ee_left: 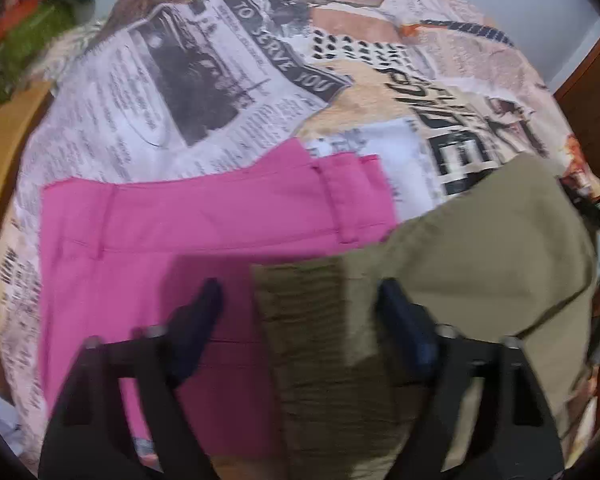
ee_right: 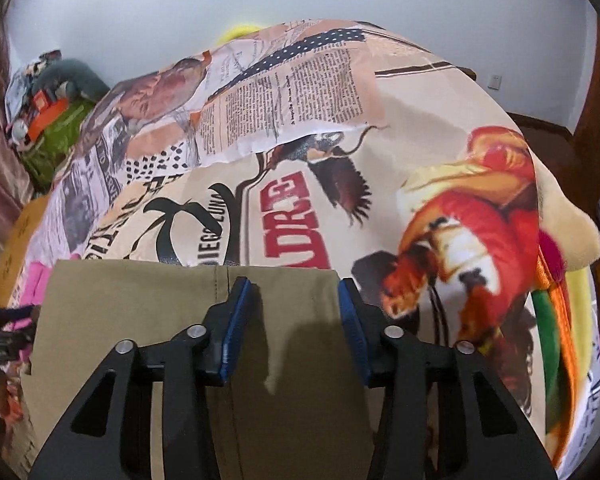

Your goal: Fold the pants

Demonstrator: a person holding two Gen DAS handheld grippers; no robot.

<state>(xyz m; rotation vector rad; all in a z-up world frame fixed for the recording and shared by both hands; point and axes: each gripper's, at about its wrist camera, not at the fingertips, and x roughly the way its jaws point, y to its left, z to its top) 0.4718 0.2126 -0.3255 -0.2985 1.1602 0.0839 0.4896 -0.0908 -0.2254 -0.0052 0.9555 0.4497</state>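
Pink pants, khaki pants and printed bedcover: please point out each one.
pink pants (ee_left: 220, 216), left wrist view, on the waistband.
khaki pants (ee_right: 292, 292), right wrist view, on the flat cloth near its far edge.
printed bedcover (ee_right: 284, 96), right wrist view, on the newspaper print.

Khaki pants (ee_right: 148, 304) and pink pants (ee_left: 188, 224) lie on a newspaper-collage bedspread (ee_right: 340, 184) printed in beige, red and black.

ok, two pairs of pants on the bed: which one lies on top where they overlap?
The khaki pants. Their ribbed waistband edge covers the pink pants in the left wrist view; the pink pair lies flat underneath, directly on the printed bedspread.
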